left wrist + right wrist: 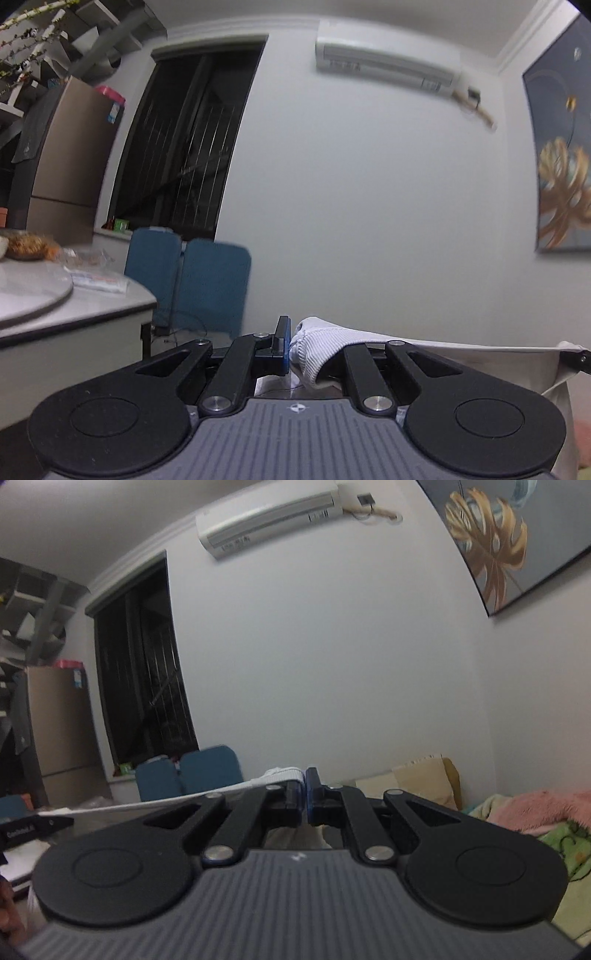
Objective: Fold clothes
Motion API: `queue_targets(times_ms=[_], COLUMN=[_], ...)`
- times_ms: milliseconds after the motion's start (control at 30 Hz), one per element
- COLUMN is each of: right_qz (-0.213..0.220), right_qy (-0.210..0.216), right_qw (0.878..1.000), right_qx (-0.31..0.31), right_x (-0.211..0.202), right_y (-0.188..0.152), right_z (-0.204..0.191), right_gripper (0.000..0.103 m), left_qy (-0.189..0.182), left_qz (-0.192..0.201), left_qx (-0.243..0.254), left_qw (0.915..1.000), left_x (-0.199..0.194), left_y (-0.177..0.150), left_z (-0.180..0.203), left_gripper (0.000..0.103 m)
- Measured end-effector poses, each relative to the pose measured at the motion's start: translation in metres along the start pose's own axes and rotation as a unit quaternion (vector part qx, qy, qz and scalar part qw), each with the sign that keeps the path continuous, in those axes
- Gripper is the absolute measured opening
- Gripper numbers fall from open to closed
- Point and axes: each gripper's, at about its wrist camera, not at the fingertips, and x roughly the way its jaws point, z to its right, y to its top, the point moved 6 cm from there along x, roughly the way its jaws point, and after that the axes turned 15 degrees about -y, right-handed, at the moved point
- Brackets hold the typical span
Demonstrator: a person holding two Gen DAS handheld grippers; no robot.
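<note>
Left gripper (pixel 291 341) pinched ribbed hem of white garment (pixel 461 350); right gripper (pixel 306 794) pinched other corner — cloth held taut in air, folding barely started, no fold seen.

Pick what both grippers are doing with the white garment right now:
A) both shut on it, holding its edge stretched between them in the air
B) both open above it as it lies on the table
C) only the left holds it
A: the left gripper and right gripper each pinch the white garment, its edge taut between them.
</note>
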Motion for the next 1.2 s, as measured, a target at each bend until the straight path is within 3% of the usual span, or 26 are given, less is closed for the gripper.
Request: queue_targets(times_ms=[267, 400, 567, 633, 733, 767, 800, 833, 867, 900, 933, 1000, 1100, 1200], right_qz=[-0.076, -0.147, -0.229, -0.268, -0.297, -0.304, -0.309, -0.313, -0.318, -0.322, -0.326, -0.339, -0.359, -0.367], right_qy=[-0.045, -0.067, -0.092, -0.097, -0.089, -0.085, -0.080, -0.075, -0.070, -0.064, -0.059, -0.044, -0.034, -0.033], right_qw=[0.995, 0.986, 0.969, 0.958, 0.951, 0.949, 0.948, 0.947, 0.946, 0.945, 0.943, 0.940, 0.933, 0.930], right_qx=[-0.036, -0.036, -0.029, -0.023, -0.012, -0.009, -0.007, -0.007, -0.006, -0.005, -0.004, 0.001, -0.003, -0.006], right_x=[0.241, 0.343, 0.413, 0.428, 0.432, 0.428, 0.426, 0.424, 0.422, 0.419, 0.417, 0.407, 0.389, 0.360], right_y=[-0.174, -0.270, -0.360, -0.382, -0.393, -0.392, -0.390, -0.387, -0.385, -0.382, -0.380, -0.372, -0.361, -0.344], right_z=[0.011, 0.024, 0.043, 0.050, 0.055, 0.057, 0.057, 0.057, 0.057, 0.056, 0.056, 0.054, 0.051, 0.049], right_gripper=[0.005, 0.005, 0.005, 0.006, 0.009, 0.010, 0.011, 0.020, 0.027, 0.048, 0.071, 0.087, 0.086, 0.086], left_qy=[0.033, 0.044, 0.043, 0.046, 0.042, 0.039, 0.036, 0.034, 0.032, 0.023, 0.013, -0.003, -0.022, -0.029], left_qz=[-0.105, -0.166, -0.243, -0.273, -0.286, -0.287, -0.288, -0.287, -0.286, -0.282, -0.281, -0.283, -0.293, -0.284], left_qx=[0.003, 0.001, -0.013, -0.031, -0.043, -0.040, -0.038, -0.039, -0.041, -0.045, -0.044, -0.041, -0.031, -0.038], left_qw=[0.9940, 0.9851, 0.9690, 0.9604, 0.9563, 0.9562, 0.9561, 0.9565, 0.9569, 0.9580, 0.9586, 0.9584, 0.9553, 0.9577], left_x=[0.247, 0.336, 0.401, 0.415, 0.416, 0.415, 0.414, 0.410, 0.407, 0.400, 0.393, 0.374, 0.338, 0.295], left_y=[-0.214, -0.315, -0.396, -0.409, -0.419, -0.419, -0.420, -0.417, -0.414, -0.407, -0.400, -0.384, -0.355, -0.328], left_z=[-0.062, -0.090, -0.118, -0.129, -0.133, -0.134, -0.135, -0.136, -0.138, -0.138, -0.137, -0.134, -0.126, -0.124], left_gripper=[0.009, 0.009, 0.010, 0.012, 0.016, 0.020, 0.032, 0.041, 0.061, 0.075, 0.080, 0.087, 0.090, 0.093])
